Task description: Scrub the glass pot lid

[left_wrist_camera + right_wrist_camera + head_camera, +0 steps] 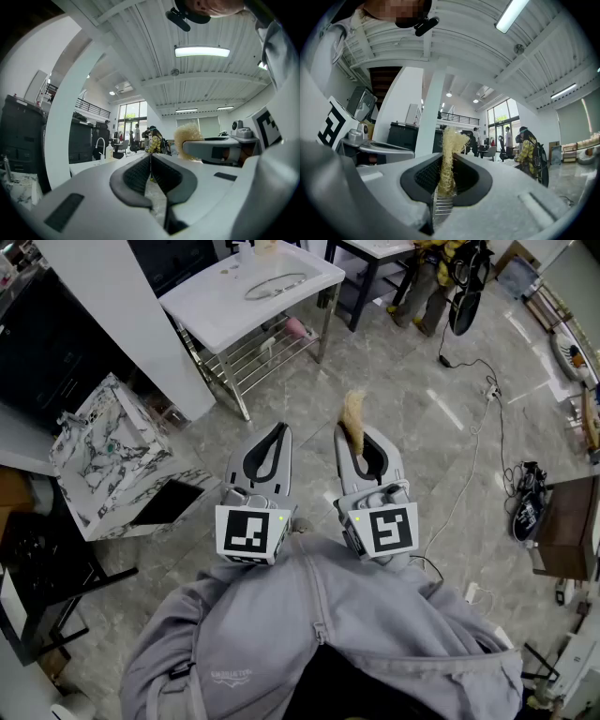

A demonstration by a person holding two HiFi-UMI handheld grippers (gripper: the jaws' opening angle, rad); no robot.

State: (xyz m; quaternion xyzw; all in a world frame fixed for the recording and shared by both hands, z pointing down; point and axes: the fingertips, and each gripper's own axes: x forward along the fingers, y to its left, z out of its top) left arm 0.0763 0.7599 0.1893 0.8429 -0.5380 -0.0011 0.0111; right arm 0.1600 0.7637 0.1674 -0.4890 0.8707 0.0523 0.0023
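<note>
A grey stone-tiled floor (394, 399) spreads beneath the fingers. Behind them is the person's grey zipped jacket (309, 634), whose small printed label is too small to read. Well ahead of the fingers, somewhat to their left, stands a white worktop (220, 315) on a metal frame. The round glass pot lid (277, 285) lies flat on it. The left gripper (278, 431) has its fingers (133, 176) pressed together on nothing. The right gripper (443, 159) pinches a tan fibrous scrubber (354, 415) between its fingers, the tuft standing out past the tips. Each gripper's cube shows a black-and-white square marker.
</note>
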